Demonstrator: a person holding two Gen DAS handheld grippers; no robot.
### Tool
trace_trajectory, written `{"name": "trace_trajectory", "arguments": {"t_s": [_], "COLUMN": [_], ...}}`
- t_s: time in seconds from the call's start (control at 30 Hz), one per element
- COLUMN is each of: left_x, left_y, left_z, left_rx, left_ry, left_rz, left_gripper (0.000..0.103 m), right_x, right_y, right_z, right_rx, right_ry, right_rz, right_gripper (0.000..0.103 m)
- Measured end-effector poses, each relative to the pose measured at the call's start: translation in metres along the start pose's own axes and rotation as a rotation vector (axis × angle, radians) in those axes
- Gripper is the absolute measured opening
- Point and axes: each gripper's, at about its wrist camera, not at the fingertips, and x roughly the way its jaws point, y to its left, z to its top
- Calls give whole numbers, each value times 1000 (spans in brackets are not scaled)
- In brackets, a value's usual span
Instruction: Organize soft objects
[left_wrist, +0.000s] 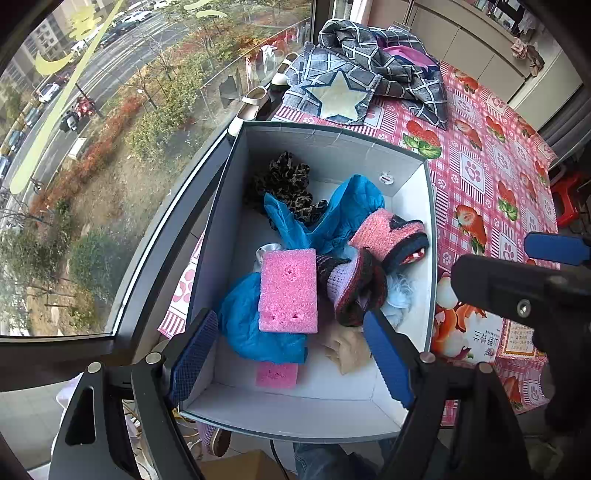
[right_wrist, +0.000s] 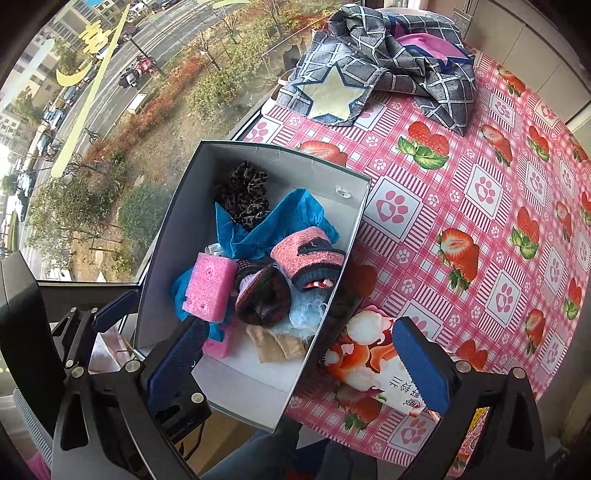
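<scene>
On the counter (right_wrist: 461, 206), under its glossy strawberry-print cloth, a grey box (left_wrist: 332, 144) sits by the window, seemingly as the collecting bin: crumpled blue fabric (left_wrist: 258, 325), a knitted pink-and-navy slipper (left_wrist: 388, 236) and a porous pink sponge (left_wrist: 288, 291) lie heaped inside. A checked cloth (right_wrist: 406, 70) remains outside. The left gripper (left_wrist: 291, 354) and right gripper (right_wrist: 299, 365) hang wide open, empty.

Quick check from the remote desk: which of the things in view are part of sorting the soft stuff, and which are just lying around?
Part of the job:
- grey box
- pink sponge
- blue plastic bags
- leopard scrunchie
- knitted socks
- beige cloth
- checked star fabric, still out on the table

Lying about:
- strawberry tablecloth
- white shoes on the sill
- red stool
</scene>
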Motion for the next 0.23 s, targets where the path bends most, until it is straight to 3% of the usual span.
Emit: {"name": "trace_trajectory", "arguments": {"t_s": [0.17,0.23], "left_x": [2,5], "left_y": [4,10], "left_z": [-3,-3], "left_rx": [-15,-41], "left_ry": [-2,12], "left_rz": [1,-57], "left_gripper": [84,84], "right_x": [-1,-1], "right_y": [0,0], "right_z": [-1,-1], "right_rx": [-2,0], "right_ry": [0,-1], "right_rz": [0,1], "right_gripper": [102,102]}}
